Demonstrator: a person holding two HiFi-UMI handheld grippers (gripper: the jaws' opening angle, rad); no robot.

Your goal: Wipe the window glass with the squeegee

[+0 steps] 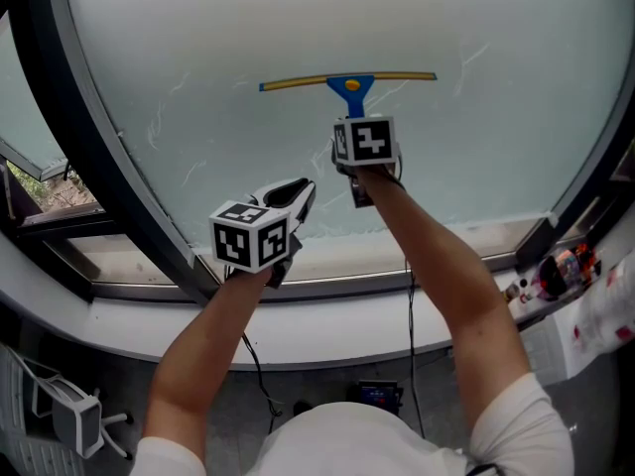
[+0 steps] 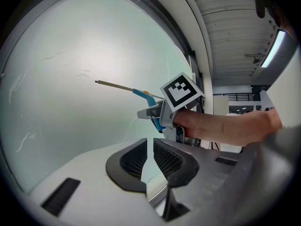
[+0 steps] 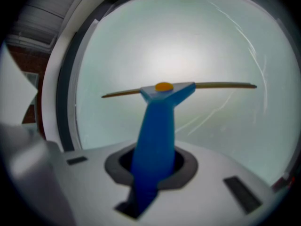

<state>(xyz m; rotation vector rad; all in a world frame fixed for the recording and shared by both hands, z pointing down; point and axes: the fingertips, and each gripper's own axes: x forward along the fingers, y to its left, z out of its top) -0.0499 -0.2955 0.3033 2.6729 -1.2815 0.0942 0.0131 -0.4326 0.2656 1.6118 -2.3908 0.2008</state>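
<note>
The squeegee [image 1: 349, 81] has a blue handle and a long yellow-edged blade, and the blade lies level against the window glass [image 1: 248, 38]. My right gripper [image 1: 352, 115] is shut on the handle just below the blade. In the right gripper view the blue handle [image 3: 155, 135] fills the gap between the jaws, and the blade [image 3: 211, 85] spans the pane. My left gripper [image 1: 303, 191] hangs lower and to the left, shut with nothing in it, close to the glass near the sill. The left gripper view shows its jaws together [image 2: 149, 147] and the squeegee [image 2: 123, 86] up on the right.
A dark window frame post [image 1: 99, 157] runs down the left of the pane, and a grey sill [image 1: 357, 266] lies below it. Faint streaks mark the glass [image 1: 164, 117]. Small items [image 1: 561, 266] sit on the ledge at the right. A cable [image 1: 411, 315] hangs under my right arm.
</note>
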